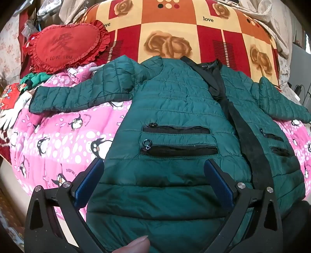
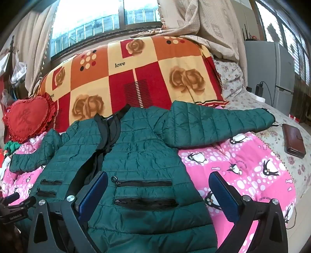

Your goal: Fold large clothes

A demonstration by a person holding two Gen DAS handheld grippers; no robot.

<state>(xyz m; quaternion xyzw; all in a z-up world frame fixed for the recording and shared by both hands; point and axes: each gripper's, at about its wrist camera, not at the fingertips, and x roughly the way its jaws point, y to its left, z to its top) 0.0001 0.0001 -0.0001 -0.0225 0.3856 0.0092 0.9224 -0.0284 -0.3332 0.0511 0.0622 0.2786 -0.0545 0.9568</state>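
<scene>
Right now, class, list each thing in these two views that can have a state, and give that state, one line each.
green quilted jacket: spread flat, unfolded, front up, sleeves out.
pocket zips: closed, as far as shows.
left gripper: jaws wide open, over the hem, holding nothing.
right gripper: jaws wide open, holding nothing.
brown wallet: closed, lying on the bed.

Bright daylight from blown-out window [image 2: 101, 17], soft shadows, sharp centre, strong fisheye bending, dark vignetted corners
</scene>
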